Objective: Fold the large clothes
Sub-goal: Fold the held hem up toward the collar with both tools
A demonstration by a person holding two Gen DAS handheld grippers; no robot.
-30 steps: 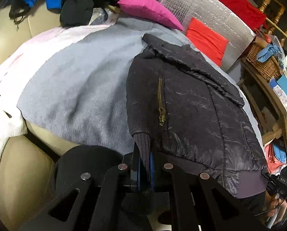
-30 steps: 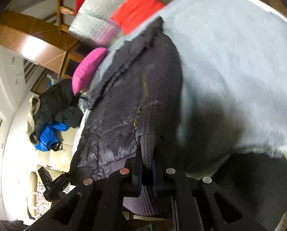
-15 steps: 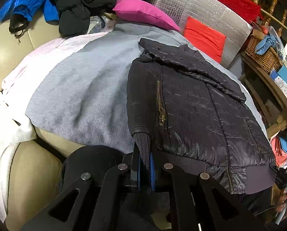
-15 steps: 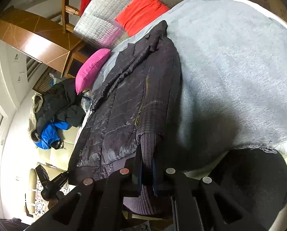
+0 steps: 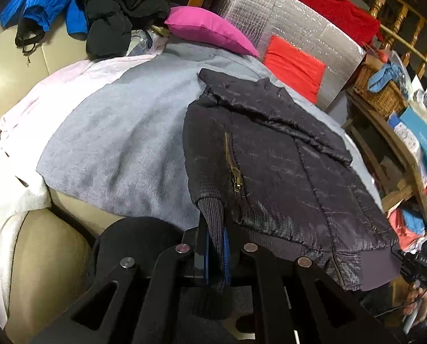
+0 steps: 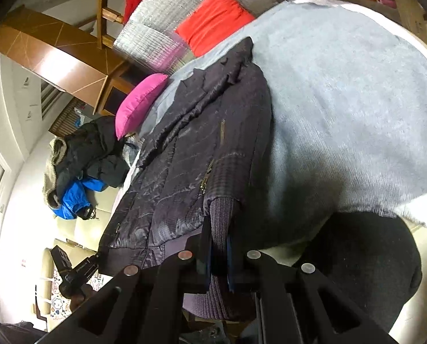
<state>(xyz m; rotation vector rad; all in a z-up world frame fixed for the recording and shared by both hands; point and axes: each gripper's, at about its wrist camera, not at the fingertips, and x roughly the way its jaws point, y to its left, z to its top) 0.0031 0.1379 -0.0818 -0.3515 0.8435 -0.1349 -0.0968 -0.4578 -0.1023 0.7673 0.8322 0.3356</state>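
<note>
A dark quilted jacket (image 5: pixel 285 160) with a brass zipper lies spread on a grey blanket (image 5: pixel 121 143) over a beige sofa. My left gripper (image 5: pixel 214 235) is shut on the jacket's ribbed knit cuff (image 5: pixel 213 215) at the near edge. In the right wrist view the same jacket (image 6: pixel 190 166) runs up the frame, and my right gripper (image 6: pixel 219 238) is shut on the other ribbed cuff (image 6: pixel 222 212). Both cuffs hang down between the fingers. The other hand-held gripper shows at each view's edge.
A pink cushion (image 5: pixel 210 28), a red cushion (image 5: pixel 293 66) and a silver foil panel (image 5: pixel 285 28) sit behind the jacket. A heap of black and blue clothes (image 5: pixel 98 8) lies at the back left. A wooden shelf with a wicker basket (image 5: pixel 382 91) stands right.
Both views have pulled back slightly from the sofa, so more of the jacket's hem and the blanket shows. The right view has rolled a little. Both cuffs stay gripped.
</note>
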